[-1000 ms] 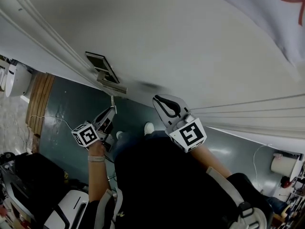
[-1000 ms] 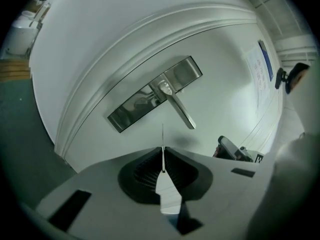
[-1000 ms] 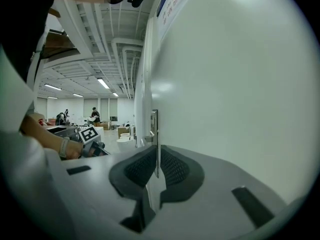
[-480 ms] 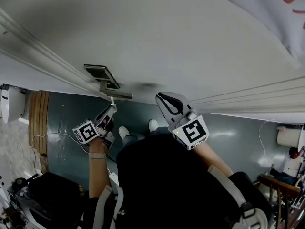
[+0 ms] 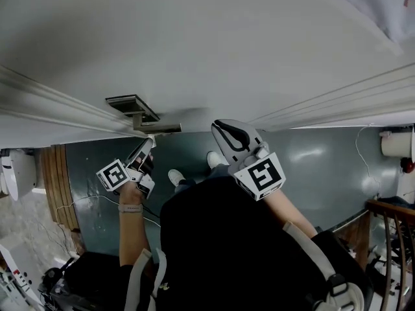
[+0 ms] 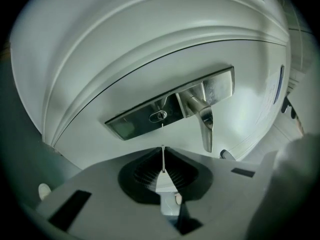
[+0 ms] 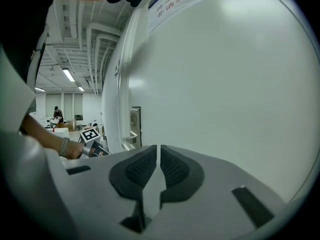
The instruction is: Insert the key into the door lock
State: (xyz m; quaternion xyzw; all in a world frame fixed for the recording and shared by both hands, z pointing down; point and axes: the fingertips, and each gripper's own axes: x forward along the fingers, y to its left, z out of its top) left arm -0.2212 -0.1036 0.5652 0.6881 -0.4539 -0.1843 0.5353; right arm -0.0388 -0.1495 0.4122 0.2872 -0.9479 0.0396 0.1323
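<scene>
A steel lock plate [image 6: 170, 109] with a round keyhole [image 6: 160, 116] and a lever handle [image 6: 205, 126] is mounted on the white door [image 5: 214, 50]. My left gripper [image 6: 163, 156] is shut on a thin key [image 6: 163, 160], seen edge-on. The key's tip points at the keyhole and stands a short way off it. In the head view the left gripper [image 5: 146, 149] sits just below the lock plate [image 5: 133, 104] and the handle [image 5: 160, 129]. My right gripper [image 5: 231, 135] is shut on nothing and held near the door to the right of the lock.
A raised moulding [image 5: 58, 109] runs along the door beside the lock. The right gripper view shows the flat door panel [image 7: 225, 74], the lock plate [image 7: 135, 124] seen edge-on, and a bright hall behind. Below are a dark green floor [image 5: 324, 167] and my shoes [image 5: 175, 176].
My left gripper has moved a little closer to the lock plate with the key. The head view has swung, so the door fills more of it. The right gripper has held its place.
</scene>
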